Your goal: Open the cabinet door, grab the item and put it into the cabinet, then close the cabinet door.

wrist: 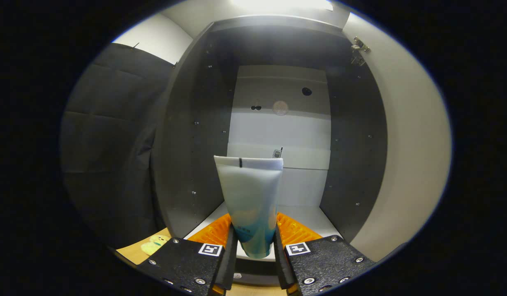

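A white tube (251, 197) with a blue lower end stands upright between my fingers, crimped end up. My gripper (254, 236) is shut on it, both fingers pressing its lower part. Straight ahead is the open cabinet (195, 135), with dark side walls, a pale back panel and a white floor (306, 216). The tube is held at the cabinet's mouth, just above the front of that floor. The cabinet door (405, 156) is swung open on the right, its hinge (359, 45) showing near the top.
Black cloth wall (109, 144) hangs to the left of the cabinet. A strip of wooden tabletop (140, 250) with a small yellow figure (154, 245) lies low on the left. A small dark object (277, 153) sits deep in the cabinet behind the tube.
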Tool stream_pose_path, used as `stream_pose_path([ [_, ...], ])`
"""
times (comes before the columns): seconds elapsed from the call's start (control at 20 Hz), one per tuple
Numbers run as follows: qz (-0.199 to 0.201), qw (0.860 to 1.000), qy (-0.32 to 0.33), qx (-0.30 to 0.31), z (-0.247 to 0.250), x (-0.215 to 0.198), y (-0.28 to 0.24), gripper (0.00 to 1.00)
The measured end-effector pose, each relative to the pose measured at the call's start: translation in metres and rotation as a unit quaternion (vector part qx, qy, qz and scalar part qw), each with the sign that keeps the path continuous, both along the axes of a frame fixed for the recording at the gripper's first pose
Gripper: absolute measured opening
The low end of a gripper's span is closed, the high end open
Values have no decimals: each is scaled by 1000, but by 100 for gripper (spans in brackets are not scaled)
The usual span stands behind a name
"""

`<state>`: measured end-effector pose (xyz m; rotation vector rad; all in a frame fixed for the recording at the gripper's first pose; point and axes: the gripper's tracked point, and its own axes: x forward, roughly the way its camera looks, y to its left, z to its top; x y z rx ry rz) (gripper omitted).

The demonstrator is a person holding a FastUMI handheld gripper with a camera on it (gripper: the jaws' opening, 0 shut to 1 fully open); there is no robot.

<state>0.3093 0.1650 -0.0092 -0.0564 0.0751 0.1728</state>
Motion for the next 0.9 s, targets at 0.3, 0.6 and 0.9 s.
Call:
stream_pose_path([
  [0.3, -17, 1000, 11, -9, -30, 81, -8, 42],
  [0.6, -26, 999, 40, 0, -68, 116, -4, 42],
  [0.9, -35, 997, 72, 7, -96, 122, -4, 44],
])
